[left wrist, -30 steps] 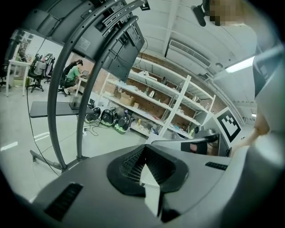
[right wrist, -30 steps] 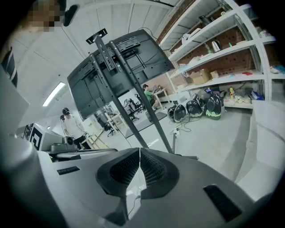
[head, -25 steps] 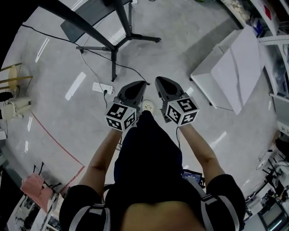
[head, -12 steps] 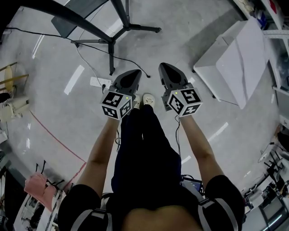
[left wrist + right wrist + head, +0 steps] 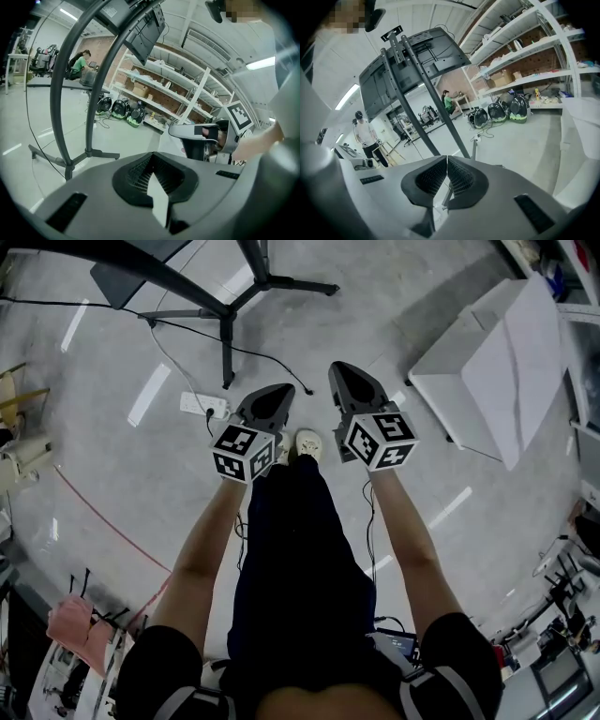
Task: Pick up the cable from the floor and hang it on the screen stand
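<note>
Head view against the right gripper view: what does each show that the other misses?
Only the head view shows the person's legs, a shoe and the black cable on the floor, which I cannot make out in the other view. Only the right gripper view shows the screen on top of the stand, the shelves and a standing person in the background. Both show the stand and the right tool, its jaws together with nothing between them.
</note>
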